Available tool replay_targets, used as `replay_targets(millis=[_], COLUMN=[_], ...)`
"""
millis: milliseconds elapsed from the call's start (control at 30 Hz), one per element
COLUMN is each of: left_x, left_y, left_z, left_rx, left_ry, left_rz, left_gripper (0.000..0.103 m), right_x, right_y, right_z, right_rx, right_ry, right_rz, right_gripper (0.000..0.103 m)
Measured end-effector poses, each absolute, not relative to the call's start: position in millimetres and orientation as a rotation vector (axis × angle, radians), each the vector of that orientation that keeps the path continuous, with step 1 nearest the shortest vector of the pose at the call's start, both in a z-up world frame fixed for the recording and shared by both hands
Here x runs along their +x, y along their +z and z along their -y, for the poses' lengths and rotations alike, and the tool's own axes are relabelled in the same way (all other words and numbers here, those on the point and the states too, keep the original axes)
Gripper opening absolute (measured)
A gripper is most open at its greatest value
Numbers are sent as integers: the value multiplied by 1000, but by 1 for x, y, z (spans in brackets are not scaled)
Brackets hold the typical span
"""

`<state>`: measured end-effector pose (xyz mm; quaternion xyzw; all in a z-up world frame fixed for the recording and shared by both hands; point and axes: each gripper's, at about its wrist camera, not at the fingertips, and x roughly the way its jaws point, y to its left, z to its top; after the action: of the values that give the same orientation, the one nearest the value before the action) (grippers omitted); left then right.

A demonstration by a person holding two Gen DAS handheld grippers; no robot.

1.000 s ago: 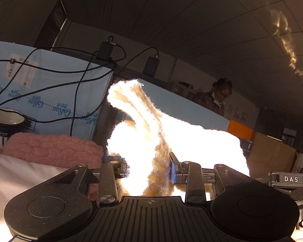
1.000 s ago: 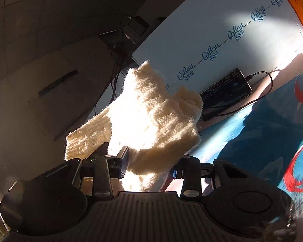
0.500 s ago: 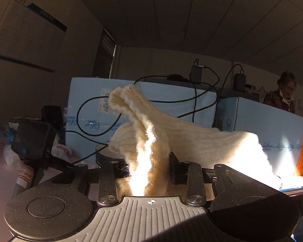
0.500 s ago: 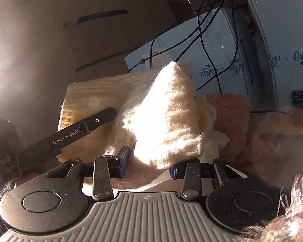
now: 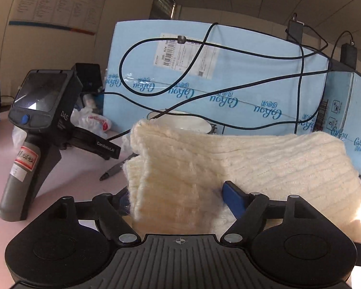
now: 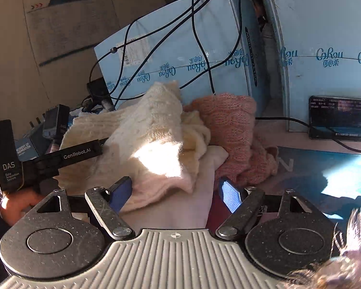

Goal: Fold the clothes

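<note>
L gripper is sitting w/ jaws spread wide, clamping nothing, though the cream knit is lying bunched in layers right between its pads. R gripper is likewise gaping open, the knit's lower edge just touching its left pad.

The knit is resting on the pink table, its far side leaning on a pink knit.

Risks, judged from this:
- Fuzzy yarn is probably catching on the pads, so a quick pull-back could drag the top layer & open the layers up
- The stack is looking lumpy & uneven, so it may slump sideways onto the pink knit
- Further back, a marker, a spare gripper, a bowl & loose cables hanging over the blue boxes are crowding the space; a wide swing could snag or knock them
</note>
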<state>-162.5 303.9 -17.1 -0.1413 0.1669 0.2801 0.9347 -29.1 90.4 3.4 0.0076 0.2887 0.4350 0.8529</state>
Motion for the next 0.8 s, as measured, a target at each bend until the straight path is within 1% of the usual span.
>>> replay_targets(millis=[33,100,167,267,367,433,467,500,600,700,800], left_x=[-163,-165,-167,-178,-202,-216,-222,-227,-237,-235,-232], left_y=[-17,-17,-16,-5,4,7,8,8,7,3,-1], left_z=[-304,-302,-300,-285,-265,-249,-240,-233,-207,-189,-179], left_rx=[-288,-279,-270,-231,-244,-248,-250,-256,-266,-215,-163], left_ry=[582,599,615,667,708,720,721,725,733,760,845], left_rz=[-343,-340,-337,-284,-170,-110,-93,-74,-22,-13,-1], left_gripper=[92,95,95,96,102,103,103,103,103,103,103], right_x=[-25,-21,-16,-12,-22,-31,-35,-37,-42,-41,-41], right_y=[0,-4,-9,-14,-8,-3,-1,1,4,4,0], right_z=[-91,-88,-85,-81,-65,-53,-47,-44,-41,-43,-51], right_rx=[22,49,77,106,108,127,140,145,139,144,108], right_ry=[906,911,915,924,937,938,935,931,940,960,962], right_rz=[-625,-655,-685,-714,-592,-469,-407,-354,-233,-133,-53], right_gripper=[76,77,78,78,79,85,92,96,98,103,103])
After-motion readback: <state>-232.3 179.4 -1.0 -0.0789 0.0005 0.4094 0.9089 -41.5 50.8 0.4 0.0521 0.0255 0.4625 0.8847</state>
